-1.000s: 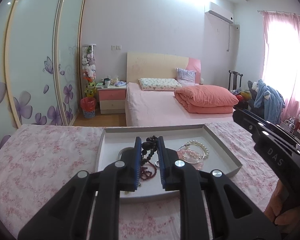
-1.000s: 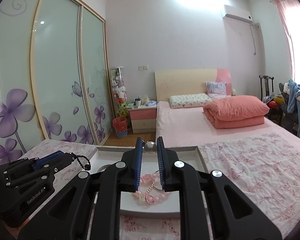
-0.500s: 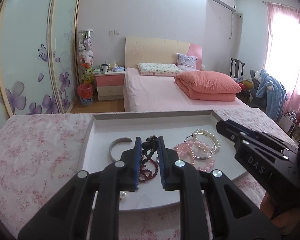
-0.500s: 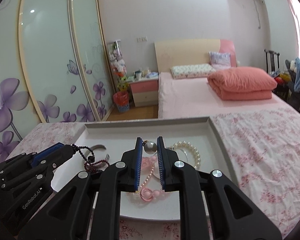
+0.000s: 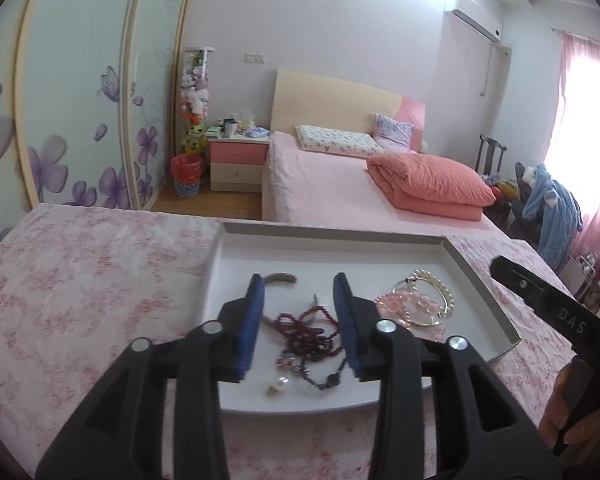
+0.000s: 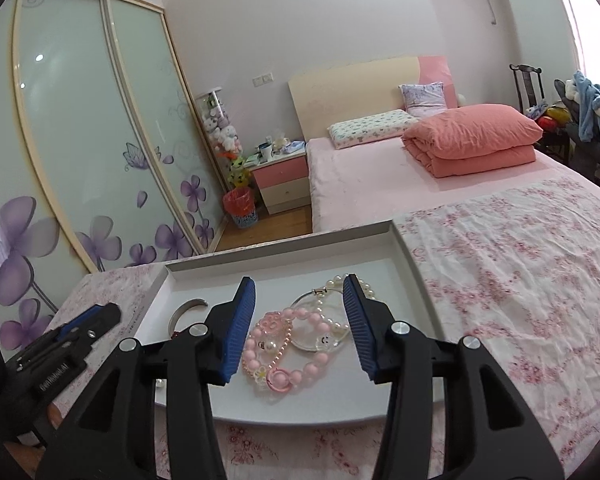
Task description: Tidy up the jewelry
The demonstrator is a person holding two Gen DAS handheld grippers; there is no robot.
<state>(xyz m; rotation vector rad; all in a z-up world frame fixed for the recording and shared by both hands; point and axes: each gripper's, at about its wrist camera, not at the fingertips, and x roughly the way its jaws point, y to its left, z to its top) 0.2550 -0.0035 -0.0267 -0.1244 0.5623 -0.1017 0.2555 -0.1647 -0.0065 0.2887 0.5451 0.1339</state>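
Note:
A shallow white tray (image 5: 340,248) lies on the floral cloth and holds the jewelry. My left gripper (image 5: 300,320) is open and empty above a dark red bead strand (image 5: 310,334) and a dark bead chain (image 5: 324,378), with a small pearl (image 5: 281,381) near the front. My right gripper (image 6: 300,324) is open and empty over pink bead bracelets (image 6: 284,348) and a pearl bracelet (image 6: 340,300). A silver cuff (image 6: 186,308) lies at the tray's left. The pink and pearl bracelets also show in the left wrist view (image 5: 416,304).
The floral cloth (image 6: 520,280) spreads to both sides of the tray. The other gripper shows at the edge of each view (image 5: 560,312) (image 6: 60,356). A bed (image 5: 340,184), a nightstand (image 5: 238,160) and a wardrobe (image 6: 80,140) stand behind.
Both grippers have opened. The left let go of the dark bead chain and the right let go of the pink bead and pearl string; both now lie in the tray.

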